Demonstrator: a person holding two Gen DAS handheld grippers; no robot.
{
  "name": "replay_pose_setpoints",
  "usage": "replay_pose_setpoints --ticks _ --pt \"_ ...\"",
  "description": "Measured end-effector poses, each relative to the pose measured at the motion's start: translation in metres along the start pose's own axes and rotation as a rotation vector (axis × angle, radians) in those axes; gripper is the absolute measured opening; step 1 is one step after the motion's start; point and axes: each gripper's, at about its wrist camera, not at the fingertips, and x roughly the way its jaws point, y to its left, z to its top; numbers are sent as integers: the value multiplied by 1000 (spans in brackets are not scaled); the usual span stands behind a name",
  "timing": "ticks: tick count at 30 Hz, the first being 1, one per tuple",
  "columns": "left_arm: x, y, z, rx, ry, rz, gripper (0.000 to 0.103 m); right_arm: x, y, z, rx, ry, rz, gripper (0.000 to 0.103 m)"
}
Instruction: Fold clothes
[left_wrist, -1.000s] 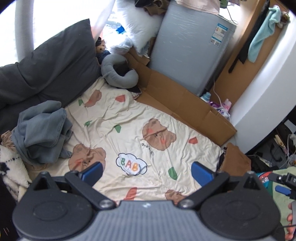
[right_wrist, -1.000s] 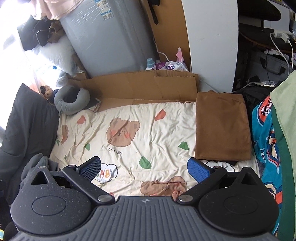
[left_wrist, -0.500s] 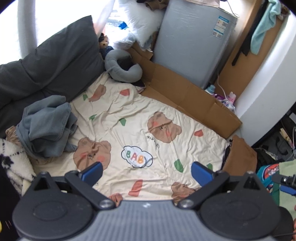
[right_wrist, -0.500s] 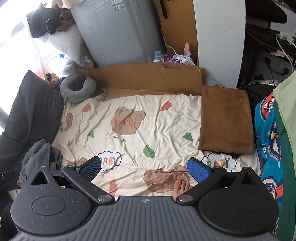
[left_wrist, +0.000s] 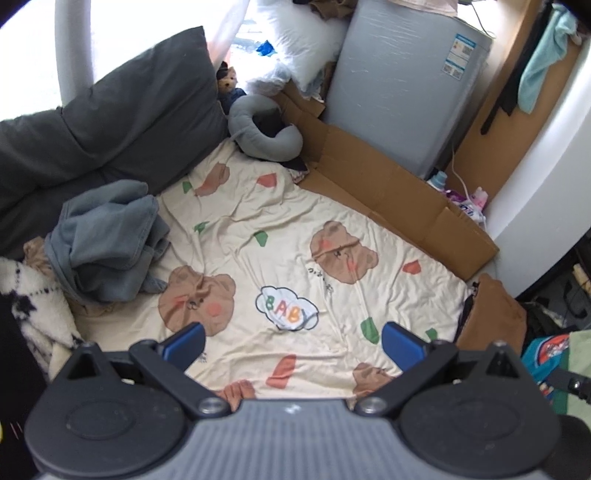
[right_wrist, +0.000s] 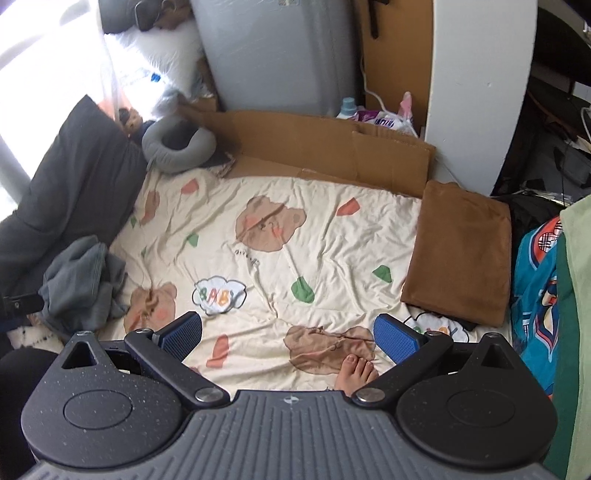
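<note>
Well off to the left of both sets of fingers, the crumpled grey garment lies heaped at the left edge of the bear-print sheet, up against the dark pillows and partly over a tan cloth and a black-and-white fleece. The left gripper hangs above the sheet with its blue pads spread wide and nothing between them; the garment sits ahead and to the left of its left finger. The right gripper is likewise spread and empty, with only bare sheet and a person's toes between its fingers. Ahead and to the right of its right finger lies a folded brown cloth, apparently one piece done. This reads as the pause between pieces: next, both grippers need to reach leftward, find an edge of the grey heap, and draw it onto the open sheet to spread it flat.
</note>
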Motion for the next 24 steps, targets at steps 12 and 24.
replay_pose_setpoints --ticks 12,24 --pt "6 -17 3 84 23 72 102 11 6 5 6 59 37 102" --pt "4 -35 -2 156 3 118 102 12 13 6 -34 63 -9 102"
